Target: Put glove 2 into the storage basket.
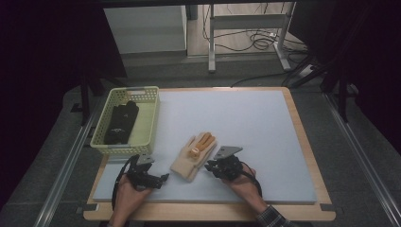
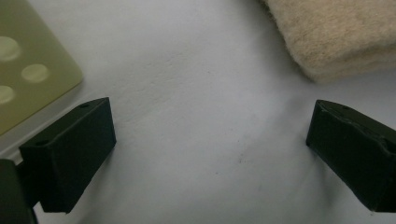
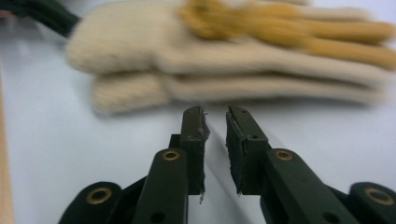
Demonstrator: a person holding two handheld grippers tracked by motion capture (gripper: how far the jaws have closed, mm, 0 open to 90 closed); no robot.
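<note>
A pair of gloves lies stacked on the mat near its front edge. A basket stands to the far left, holding folded cloth. The left gripper rests left of the gloves, the right gripper just right of them.

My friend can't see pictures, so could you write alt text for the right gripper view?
A pair of cream gloves with yellow-orange fingers lies stacked on a pale mat, just beyond the right gripper. Its two black jaws stand slightly apart with nothing between them.

Right claw slightly parted, empty, just short of glove pair.
</note>
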